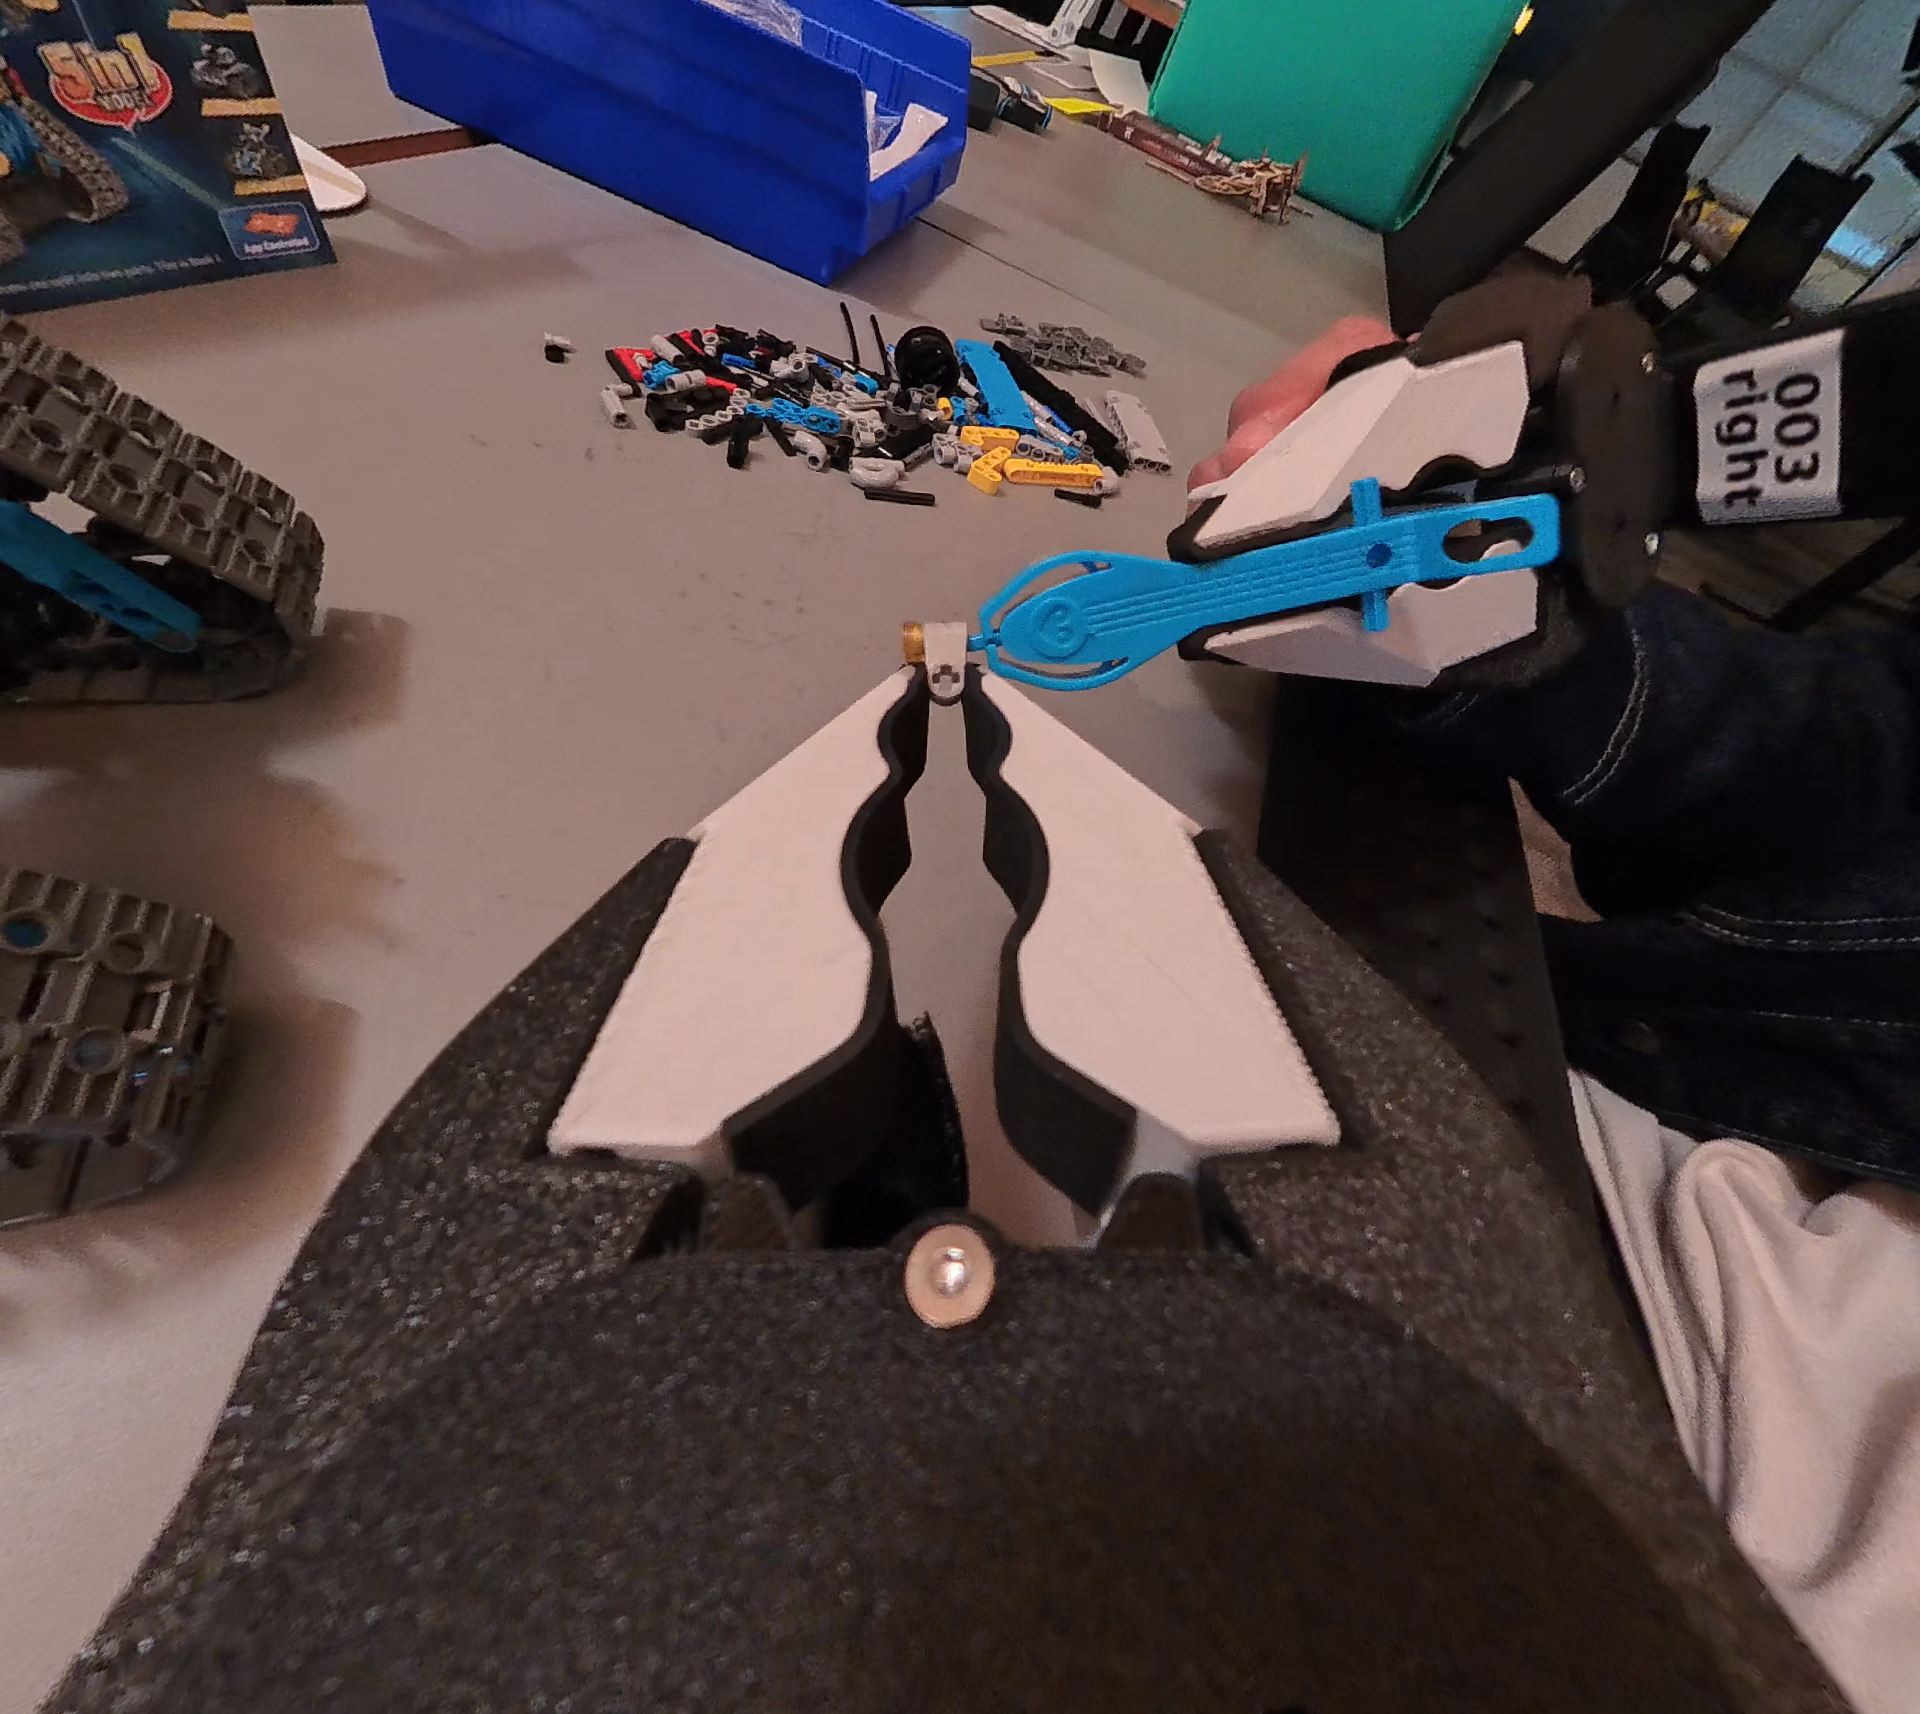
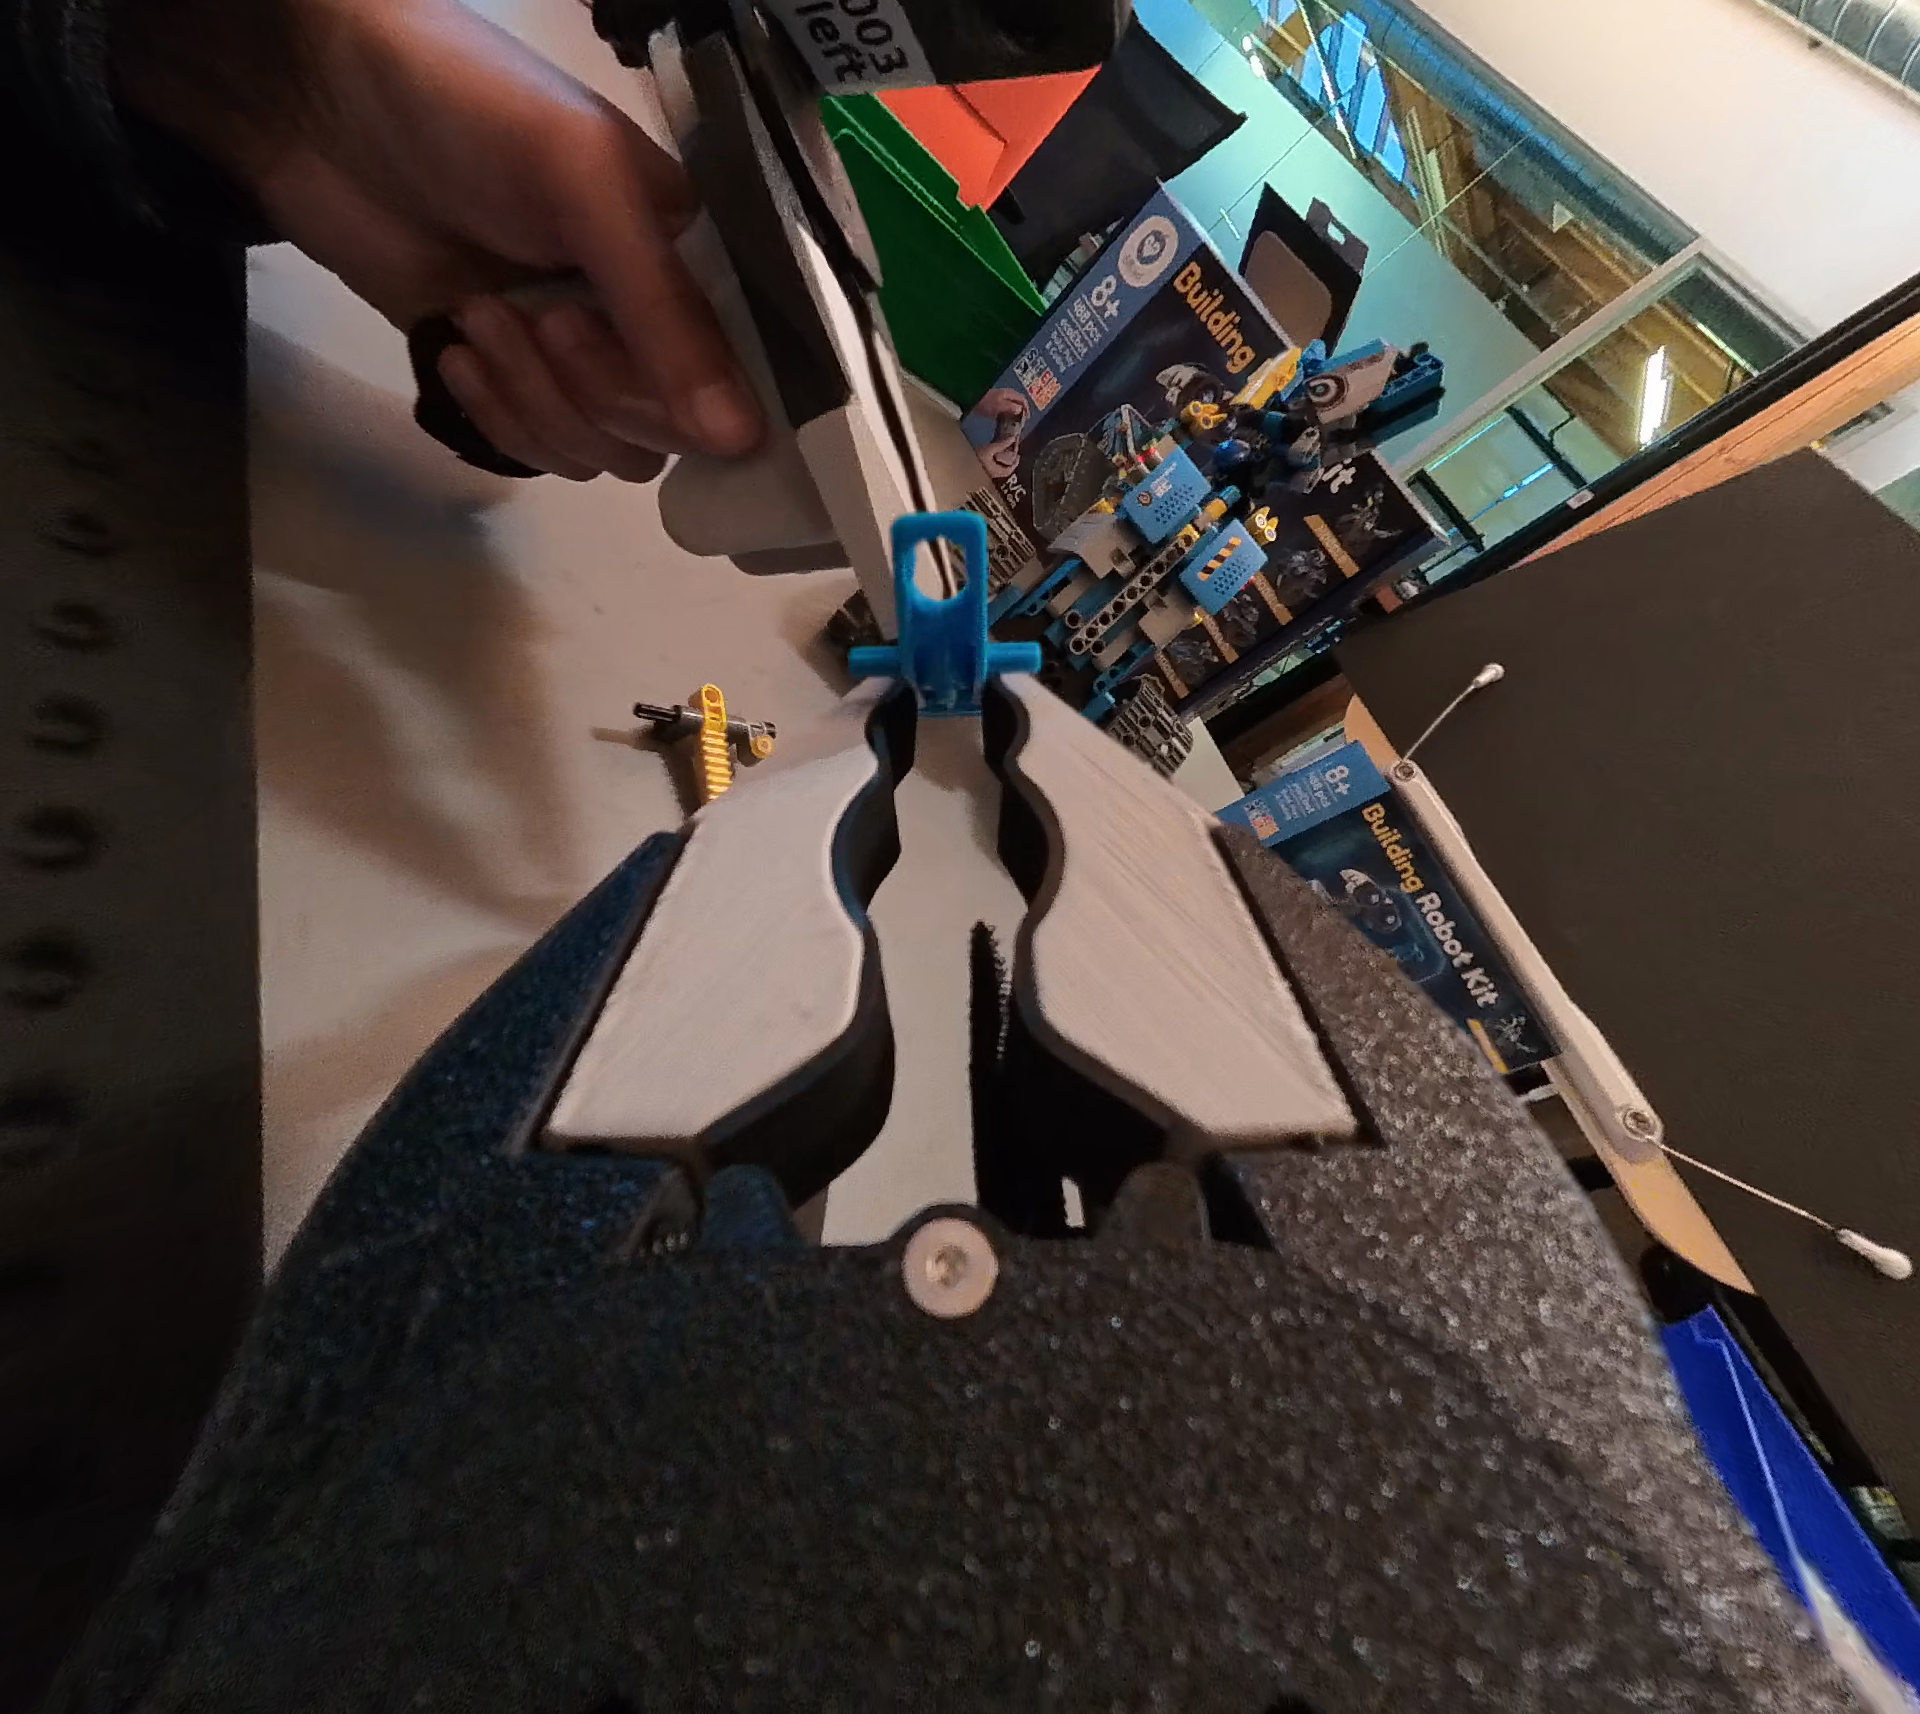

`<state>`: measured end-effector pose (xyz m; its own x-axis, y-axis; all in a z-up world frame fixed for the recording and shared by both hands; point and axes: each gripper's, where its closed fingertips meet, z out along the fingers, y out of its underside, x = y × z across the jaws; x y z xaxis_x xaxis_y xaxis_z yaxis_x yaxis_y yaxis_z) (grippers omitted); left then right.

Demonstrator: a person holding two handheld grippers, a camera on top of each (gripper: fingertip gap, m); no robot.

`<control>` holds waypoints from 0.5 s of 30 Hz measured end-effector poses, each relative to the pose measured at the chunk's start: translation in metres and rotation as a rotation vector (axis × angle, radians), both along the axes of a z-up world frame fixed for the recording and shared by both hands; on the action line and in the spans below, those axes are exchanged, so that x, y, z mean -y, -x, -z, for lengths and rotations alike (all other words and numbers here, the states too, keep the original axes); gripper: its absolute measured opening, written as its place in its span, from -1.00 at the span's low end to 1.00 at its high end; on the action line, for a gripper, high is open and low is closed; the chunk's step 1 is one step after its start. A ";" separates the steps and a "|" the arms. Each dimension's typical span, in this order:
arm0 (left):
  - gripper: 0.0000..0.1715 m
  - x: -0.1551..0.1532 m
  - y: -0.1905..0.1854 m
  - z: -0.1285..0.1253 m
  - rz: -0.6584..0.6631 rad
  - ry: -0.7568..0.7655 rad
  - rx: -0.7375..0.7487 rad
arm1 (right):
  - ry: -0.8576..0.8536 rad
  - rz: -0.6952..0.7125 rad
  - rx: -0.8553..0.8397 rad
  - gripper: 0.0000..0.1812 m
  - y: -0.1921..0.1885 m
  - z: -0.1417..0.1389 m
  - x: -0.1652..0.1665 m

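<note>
**Blue tool meets pinched connector**

The left hand-held gripper [image 1: 943,677] pinches a small grey plastic connector with a brass-coloured pin [image 1: 940,652] above the grey desk [image 1: 582,584]. The right hand-held gripper [image 2: 948,696] clamps a flat blue plastic paddle-shaped tool [image 1: 1226,589], tip touching the connector. Best kept steady and aligned.

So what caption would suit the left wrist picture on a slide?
Left gripper pinches a small grey piece while right gripper's blue tool meets it.

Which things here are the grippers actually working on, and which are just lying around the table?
In use:
left gripper, shut on small grey piece
right gripper, shut on blue tool, its tip at that piece

Lying about:
loose parts pile
blue bin
tracked model
kit box
yellow part
</note>
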<state>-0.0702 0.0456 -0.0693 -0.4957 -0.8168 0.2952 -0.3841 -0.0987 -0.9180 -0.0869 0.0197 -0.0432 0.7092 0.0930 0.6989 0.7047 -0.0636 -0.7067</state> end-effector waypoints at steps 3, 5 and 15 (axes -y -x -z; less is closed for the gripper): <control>-0.94 0.001 0.001 0.000 0.014 0.047 -0.022 | -0.004 0.002 0.025 -0.88 0.001 0.000 0.000; -0.94 0.000 0.001 -0.002 0.027 0.124 -0.041 | -0.012 0.002 0.027 -0.88 0.001 0.000 0.000; -0.94 -0.013 -0.003 -0.001 -0.046 0.085 -0.030 | 0.099 0.019 -0.142 -0.88 -0.011 0.014 -0.002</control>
